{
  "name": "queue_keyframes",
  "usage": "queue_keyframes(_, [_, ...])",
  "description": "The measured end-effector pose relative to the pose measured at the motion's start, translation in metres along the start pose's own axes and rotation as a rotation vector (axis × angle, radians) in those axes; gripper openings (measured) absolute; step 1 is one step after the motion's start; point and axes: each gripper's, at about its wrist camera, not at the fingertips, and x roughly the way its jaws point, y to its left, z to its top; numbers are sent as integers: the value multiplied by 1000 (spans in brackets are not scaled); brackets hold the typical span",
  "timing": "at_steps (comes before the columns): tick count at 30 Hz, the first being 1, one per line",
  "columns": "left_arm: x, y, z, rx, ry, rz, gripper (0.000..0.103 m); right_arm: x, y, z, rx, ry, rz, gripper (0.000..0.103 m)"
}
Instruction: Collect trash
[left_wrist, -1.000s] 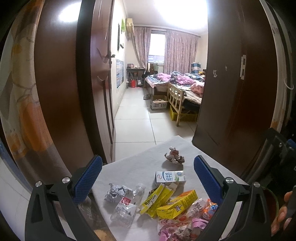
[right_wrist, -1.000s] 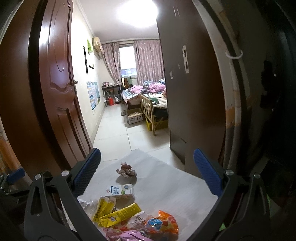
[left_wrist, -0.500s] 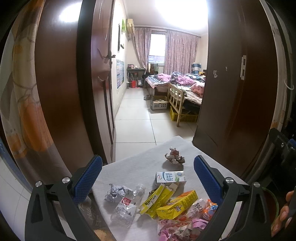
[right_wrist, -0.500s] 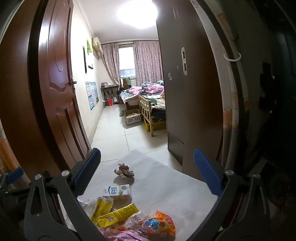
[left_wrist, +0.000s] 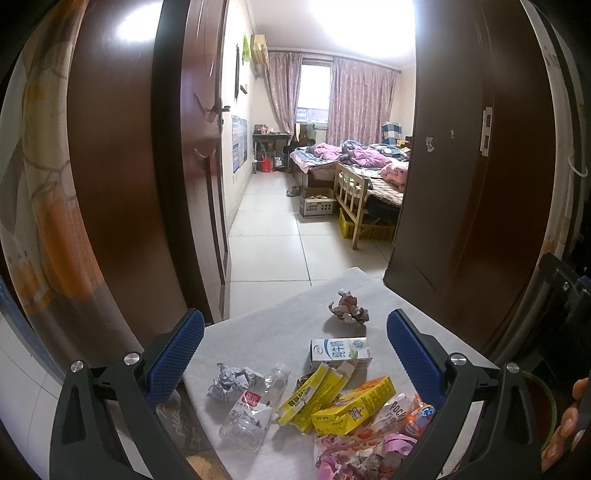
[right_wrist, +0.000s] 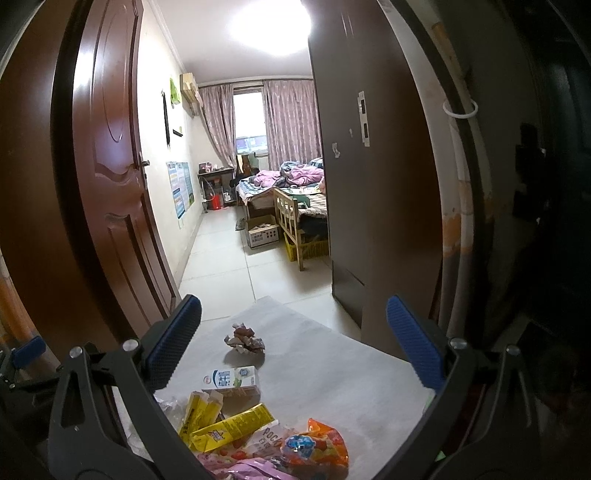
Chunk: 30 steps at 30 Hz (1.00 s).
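Note:
Trash lies on a small white table (left_wrist: 266, 332): a crumpled paper ball (left_wrist: 348, 307), a white milk carton (left_wrist: 340, 350), yellow boxes (left_wrist: 351, 406), a crushed clear bottle (left_wrist: 247, 406), a grey paper wad (left_wrist: 231, 380) and pink and orange wrappers (left_wrist: 369, 450). My left gripper (left_wrist: 293, 352) is open and empty above the pile. My right gripper (right_wrist: 293, 341) is open and empty above the table (right_wrist: 332, 369); the paper ball (right_wrist: 244, 339), milk carton (right_wrist: 231, 380), yellow boxes (right_wrist: 225, 428) and an orange snack bag (right_wrist: 317, 448) show there.
A brown door (left_wrist: 122, 184) stands open at left and a dark wardrobe (left_wrist: 472, 184) at right. Beyond is tiled floor (left_wrist: 273, 236), a cardboard box (left_wrist: 317, 201), a wooden chair and a bed. A green-rimmed bin (left_wrist: 543, 406) sits at the right edge.
Both grippers stay open. The right gripper's view has shifted slightly, with the trash sliding a little left in frame. The left view is almost unchanged.

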Motion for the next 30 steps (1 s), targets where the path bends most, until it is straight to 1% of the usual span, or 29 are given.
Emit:
queue_keyframes(10, [-2,3,-5,-4,5,-5,95,5,-3,0,2,15,-2,99])
queue_keyframes(11, [2,2,-1,-1,3,-2,95,6,-2,-1,2,17,-3,99])
queue_keyframes(13, [3,3,-2,-1,6,-1,95,9,-3,-2,2,23,-3,99])
queue_keyframes(17, [7,9,-8,-6,13,-22,95,13,0,-5,-5,36,-5,99])
queue_keyframes(18, [14,14,-6,-4,16,-12,95,15,-1,-5,-6,40,-7,99])
queue_keyframes(20, [23,25,-11,-5,26,34,95,18,-1,-6,-9,47,-10,99])
queue_keyframes(24, [48,55,-25,-39,94,80,95,26,0,-11,-11,68,-15,99])
queue_keyframes(27, [67,71,-43,-29,137,152,95,35,1,-16,-14,93,-15,99])
queue_keyframes(28, [74,76,-44,-31,159,157,95,38,1,-18,-15,101,-16,99])
queue_keyframes(30, [92,85,-58,-41,235,121,95,44,1,-22,-15,117,-15,100])
